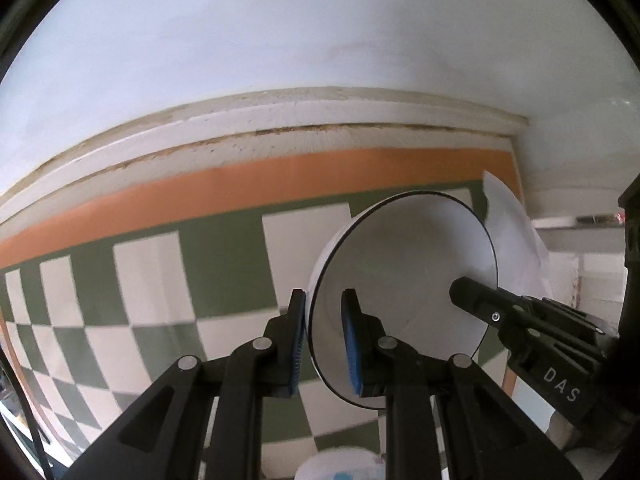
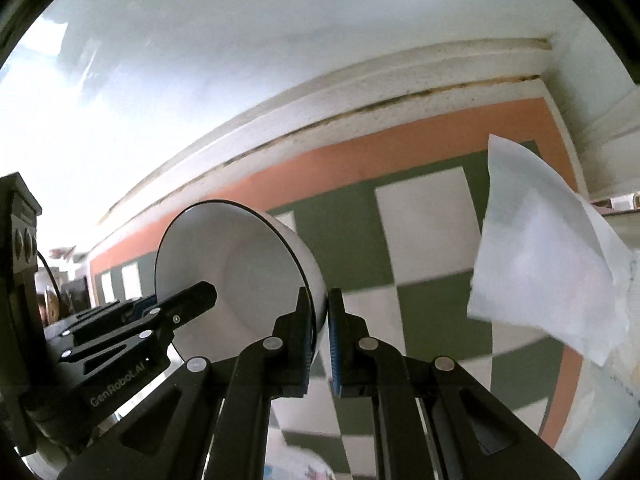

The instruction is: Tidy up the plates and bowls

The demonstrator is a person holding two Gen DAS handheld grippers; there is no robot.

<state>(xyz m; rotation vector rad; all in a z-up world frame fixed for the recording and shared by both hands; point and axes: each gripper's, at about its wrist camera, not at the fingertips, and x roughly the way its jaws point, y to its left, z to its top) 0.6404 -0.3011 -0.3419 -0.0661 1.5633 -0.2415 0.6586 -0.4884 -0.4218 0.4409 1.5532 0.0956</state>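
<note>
Black linkage arms of the left gripper fill the bottom of the left wrist view, and its blue-padded fingers are closed on the rim of a white bowl, one finger outside the wall and one inside. The right gripper pinches the opposite side of the same rim in the same way. So the bowl with its thin dark rim hangs between the two grippers, lifted above a green and white checkered cloth with an orange border. It is tipped on its side: the opening faces to the side, roughly toward the left gripper's camera, and the base points away. Near the bowl, a white sheet of paper stands blurred at the right.
</note>
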